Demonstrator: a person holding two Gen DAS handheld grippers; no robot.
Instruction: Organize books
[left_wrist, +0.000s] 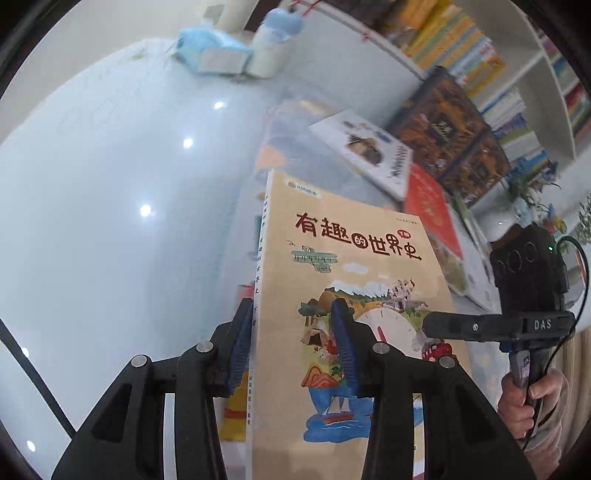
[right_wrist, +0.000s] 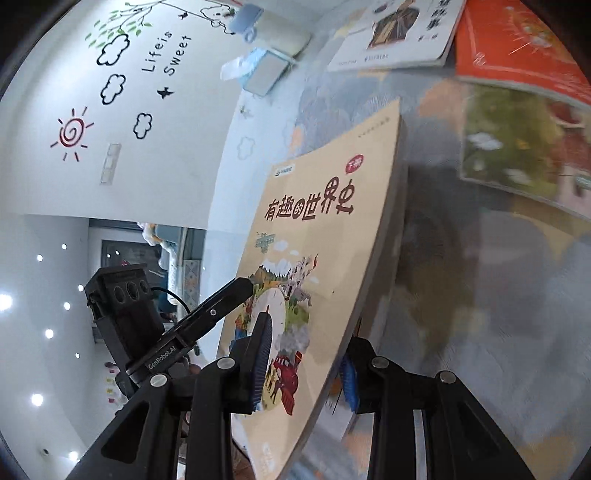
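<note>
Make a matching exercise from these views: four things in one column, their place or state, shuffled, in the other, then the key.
Things:
1. tan book
2. red book
3. dark brown book
4. tissue pack

Place or state:
A. leaning against the bookshelf
B. lying flat on the table, cover up
C. clamped by both tongs, raised
D. at the table's far edge, by the wall

Pairs: 1-C, 2-B, 3-A, 4-D

Ahead of my two grippers, the worktop (right_wrist: 498, 332) is crowded: a white book (left_wrist: 364, 151), a red book (left_wrist: 430, 206) and a dark brown book (left_wrist: 448, 129) lie close together before the packed bookshelf (left_wrist: 480, 66). To the left, the floor (left_wrist: 110, 221) is open past the tissue pack (left_wrist: 207, 50).
</note>
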